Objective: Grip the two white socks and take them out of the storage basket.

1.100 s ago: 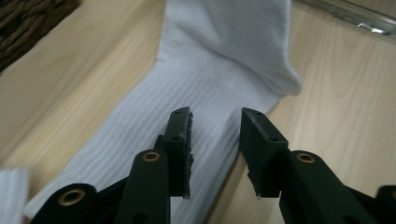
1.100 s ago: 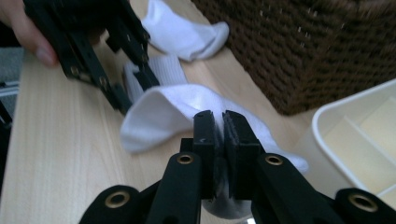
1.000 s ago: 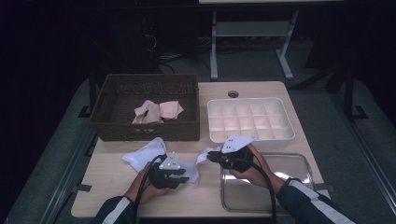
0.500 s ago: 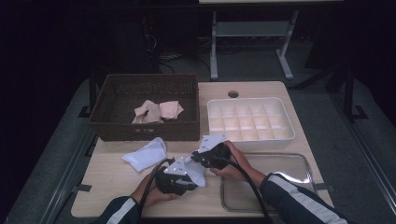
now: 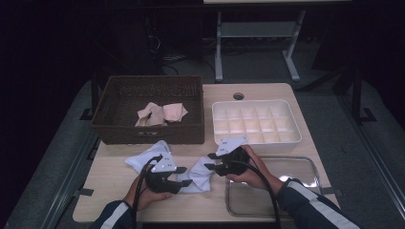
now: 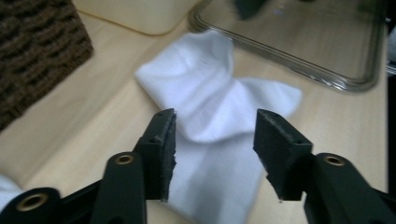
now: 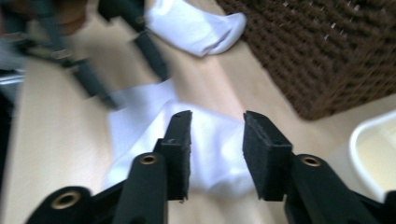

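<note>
Jaws of both my left gripper and right gripper have just been opening — white sock lies released, folded on the table.

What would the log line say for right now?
left tool: open, just opening | right tool: open, just opening | white sock: flat on table, between tools, released

A lab (dark room, lone test table, trailing cables)
</note>
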Motion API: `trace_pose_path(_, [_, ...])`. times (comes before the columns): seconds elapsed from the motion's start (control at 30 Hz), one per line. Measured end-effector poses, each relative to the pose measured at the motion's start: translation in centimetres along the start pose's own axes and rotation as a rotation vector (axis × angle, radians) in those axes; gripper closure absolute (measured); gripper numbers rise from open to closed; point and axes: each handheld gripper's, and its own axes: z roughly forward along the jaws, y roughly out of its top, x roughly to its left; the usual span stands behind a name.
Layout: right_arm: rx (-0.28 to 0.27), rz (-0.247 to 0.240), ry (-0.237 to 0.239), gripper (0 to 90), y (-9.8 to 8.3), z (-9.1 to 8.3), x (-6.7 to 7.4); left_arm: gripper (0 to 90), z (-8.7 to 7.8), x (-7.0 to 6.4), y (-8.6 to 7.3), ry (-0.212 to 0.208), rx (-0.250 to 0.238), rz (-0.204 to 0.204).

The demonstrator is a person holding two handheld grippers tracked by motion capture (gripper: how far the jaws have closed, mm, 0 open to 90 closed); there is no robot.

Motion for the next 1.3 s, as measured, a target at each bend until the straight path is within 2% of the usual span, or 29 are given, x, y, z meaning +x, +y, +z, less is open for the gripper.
trace_pose_path(0.13, [0.058, -0.003, 0.052, 66.7, -1.6, -0.5, 0.7, 43.6, 1.4, 0.4, 1.2, 0.024, 0.021, 0.018])
trace_pose_path(0.23, [0.116, -0.017, 0.076, 65.2, -2.5, 0.0, 1.2, 42.8, 2.8, 1.0, 2.0, 0.002, 0.043, 0.041])
trace_pose_path(0.27, [0.126, -0.062, 0.072, 63.2, -2.7, 0.2, 1.1, 42.7, 3.2, 1.2, 2.2, -0.001, 0.052, 0.039])
trace_pose_path(0.3, [0.124, -0.059, 0.07, 62.0, -2.7, 0.2, 1.1, 42.5, 3.7, 1.4, 2.4, -0.007, 0.069, 0.049])
trace_pose_path(0.37, [0.119, -0.013, 0.094, 60.6, -2.7, 0.1, 1.1, 42.3, 4.5, 1.7, 2.5, -0.004, 0.099, 0.06])
trace_pose_path(0.4, [0.115, -0.002, 0.103, 59.6, -2.7, 0.1, 1.2, 41.5, 5.2, 2.0, 2.4, 0.002, 0.118, 0.049])
trace_pose_path(0.43, [0.115, 0.004, 0.112, 58.8, -2.7, 0.1, 1.2, 39.9, 5.2, 2.0, 2.4, 0.002, 0.118, 0.049])
trace_pose_path(0.47, [0.117, -0.006, 0.12, 58.1, -2.8, 0.2, 1.2, 40.7, 6.0, 2.4, 2.2, -0.019, 0.132, 0.028])
trace_pose_path(0.5, [0.118, -0.035, 0.119, 57.3, -2.8, 0.4, 1.1, 43.8, 6.2, 2.5, 2.1, -0.027, 0.15, 0.032])
trace_pose_path(0.57, [0.125, -0.028, 0.124, 55.9, -2.8, 0.7, 1.4, 50.6, 6.4, 2.7, 2.1, -0.042, 0.132, 0.012])
trace_pose_path(0.67, [0.141, -0.038, 0.125, 51.8, -2.8, 1.4, 1.8, 69.8, 6.3, 2.7, 2.2, -0.045, 0.132, 0.029])
trace_pose_path(0.73, [0.147, -0.022, 0.13, 50.1, -2.8, 1.9, 2.3, 77.6, 6.2, 2.5, 2.3, -0.032, 0.127, 0.031])
trace_pose_path(0.77, [0.15, -0.045, 0.124, 49.3, -2.8, 2.1, 2.2, 79.2, 6.1, 2.6, 2.3, -0.038, 0.12, 0.025])
trace_pose_path(0.83, [0.142, -0.055, 0.109, 48.7, -2.8, 2.6, 2.4, 81.5, 5.9, 2.5, 2.3, -0.05, 0.085, 0.004])
trace_pose_path(0.87, [0.138, -0.057, 0.104, 48.2, -2.8, 2.9, 2.4, 81.7, 5.9, 2.5, 2.3, -0.05, 0.085, 0.004])
trace_pose_path(0.9, [0.136, -0.05, 0.089, 48.7, -2.8, 3.1, 2.5, 81.8, 5.6, 2.5, 2.5, -0.049, 0.063, 0.006])
trace_pose_path(0.93, [0.133, -0.046, 0.083, 50.9, -2.8, 3.2, 2.5, 82.1, 5.3, 2.4, 2.6, -0.054, 0.038, -0.01])
trace_pose_path(0.97, [0.137, -0.014, 0.084, 51.3, -2.7, 3.3, 2.7, 82.2, 5.1, 2.4, 2.8, -0.06, 0.021, -0.011])
trace_pose_path(1.03, [0.156, -0.026, 0.063, 52.2, -2.9, 3.7, 2.5, 82.2, 4.6, 2.2, 3.0, -0.069, -0.014, -0.023])
trace_pose_path(1.1, [0.165, -0.015, 0.066, 57.6, -2.9, 4.0, 2.4, 82.0, 4.3, 2.1, 3.2, -0.064, -0.024, -0.013])
trace_pose_path(1.13, [0.167, -0.033, 0.045, 61.5, -3.0, 4.2, 2.2, 82.0, 4.1, 2.1, 3.2, -0.066, -0.04, -0.015])
trace_pose_path(1.17, [0.163, -0.032, 0.05, 66.6, -3.0, 4.2, 2.1, 81.9, 4.0, 2.2, 3.3, -0.068, -0.05, -0.018])
trace_pose_path(1.2, [0.157, -0.018, 0.059, 69.4, -3.0, 4.3, 2.1, 81.8, 3.9, 2.2, 3.3, -0.065, -0.056, -0.026])
trace_pose_path(1.3, [0.162, -0.003, 0.055, 79.8, -3.0, 4.5, 2.1, 81.8, 3.6, 2.1, 3.4, -0.059, -0.065, -0.018])
